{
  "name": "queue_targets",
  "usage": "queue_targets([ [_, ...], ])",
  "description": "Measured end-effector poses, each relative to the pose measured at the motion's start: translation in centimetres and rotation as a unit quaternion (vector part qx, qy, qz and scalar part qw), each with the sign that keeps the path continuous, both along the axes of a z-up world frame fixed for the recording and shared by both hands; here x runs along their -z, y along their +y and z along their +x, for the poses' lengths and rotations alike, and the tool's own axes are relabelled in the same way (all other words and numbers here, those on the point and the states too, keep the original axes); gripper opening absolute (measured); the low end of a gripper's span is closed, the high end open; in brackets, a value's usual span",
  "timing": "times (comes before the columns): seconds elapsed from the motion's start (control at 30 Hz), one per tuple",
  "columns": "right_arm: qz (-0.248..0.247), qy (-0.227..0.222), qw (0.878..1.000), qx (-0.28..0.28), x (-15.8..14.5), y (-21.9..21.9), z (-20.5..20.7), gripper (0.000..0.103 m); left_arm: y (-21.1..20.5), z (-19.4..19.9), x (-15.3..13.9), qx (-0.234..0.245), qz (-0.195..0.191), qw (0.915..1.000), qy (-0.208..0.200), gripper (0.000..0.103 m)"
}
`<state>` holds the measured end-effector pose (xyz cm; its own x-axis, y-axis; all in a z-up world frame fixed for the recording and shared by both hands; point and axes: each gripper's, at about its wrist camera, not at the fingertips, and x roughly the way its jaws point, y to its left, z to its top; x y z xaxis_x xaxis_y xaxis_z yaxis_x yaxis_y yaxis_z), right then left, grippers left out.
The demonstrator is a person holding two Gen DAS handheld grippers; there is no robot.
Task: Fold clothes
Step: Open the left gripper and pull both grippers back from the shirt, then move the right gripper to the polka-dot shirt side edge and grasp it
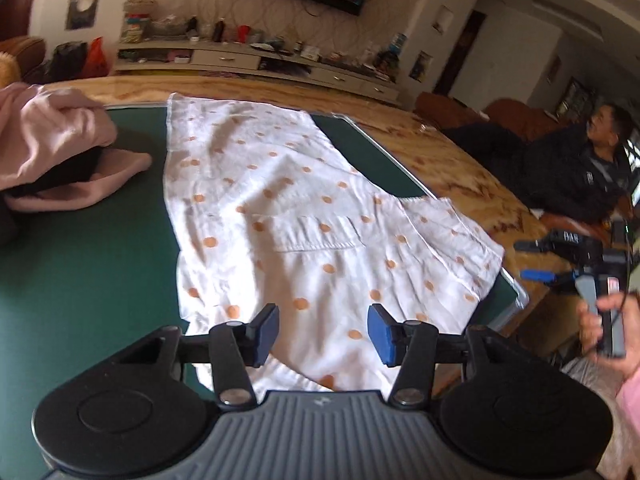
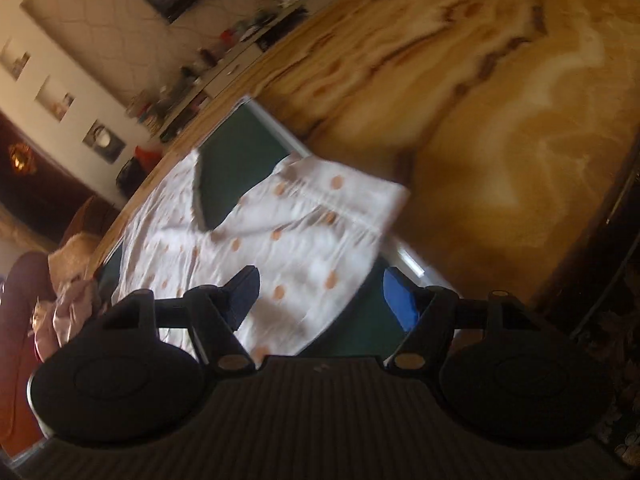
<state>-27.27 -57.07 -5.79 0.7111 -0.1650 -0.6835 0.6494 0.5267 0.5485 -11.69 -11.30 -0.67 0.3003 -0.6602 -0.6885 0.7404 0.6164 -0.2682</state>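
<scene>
Dotted shirt [image 1: 304, 208] spread flat, nothing gripped

It lies on the green table [image 1: 100, 264], sleeve overhanging the edge. Thin and limp, it will likely sag and crease; take a hem or sleeve edge. Left gripper [image 1: 324, 330] and right gripper [image 2: 320, 300] both stand apart, empty

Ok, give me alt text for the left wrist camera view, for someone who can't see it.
A white garment with orange dots lies spread, wrinkled, on a green table top, with the left gripper open above its near edge, nothing between its blue pads. A pink garment is bunched at the table's left; a hand at the right edge holds the right gripper.
</scene>
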Motion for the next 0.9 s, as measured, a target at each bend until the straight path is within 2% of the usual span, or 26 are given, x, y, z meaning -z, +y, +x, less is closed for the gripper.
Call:
queue_targets([
  [0.13,0.004,0.011,1.000,0.015,1.5,-2.6,-0.4,0.077,-3.4,-0.6,1.7,0.031,0.039,0.9988,-0.002,0.058],
  [0.27,0.020,0.008,1.000,0.021,2.9,-3.4,0.4,0.068,-4.7,-0.2,2.9,0.029,0.049,0.9984,0.006,0.058],
  [0.37,0.000,0.001,1.000,0.018,2.4,-3.7,1.7,0.069,-5.2,0.7,3.0,0.023,0.049,0.9985,0.005,0.058],
  [0.53,-0.045,0.000,0.999,-0.022,0.9,-3.7,4.8,0.069,-7.4,2.9,3.0,0.015,0.053,0.9985,-0.004,0.058],
  [0.63,-0.071,-0.016,0.994,-0.085,-0.7,-3.4,7.3,0.069,-9.4,4.3,3.0,0.019,0.065,0.9975,-0.023,0.058],
  [0.7,-0.082,-0.025,0.985,-0.147,-1.7,-2.4,9.4,0.069,-10.3,5.5,3.1,0.014,0.064,0.9975,-0.026,0.058],
  [0.77,-0.084,-0.019,0.972,-0.219,-2.4,-0.8,12.4,0.069,-11.0,6.7,3.4,0.005,0.060,0.9980,-0.017,0.058],
  [0.83,-0.085,-0.013,0.953,-0.289,-3.0,0.9,15.4,0.068,-11.1,7.6,3.7,-0.004,0.061,0.9980,-0.015,0.058],
  [0.9,-0.062,-0.010,0.941,-0.332,-2.9,2.2,17.7,0.067,-11.2,8.5,4.1,-0.014,0.063,0.9978,-0.013,0.058],
])
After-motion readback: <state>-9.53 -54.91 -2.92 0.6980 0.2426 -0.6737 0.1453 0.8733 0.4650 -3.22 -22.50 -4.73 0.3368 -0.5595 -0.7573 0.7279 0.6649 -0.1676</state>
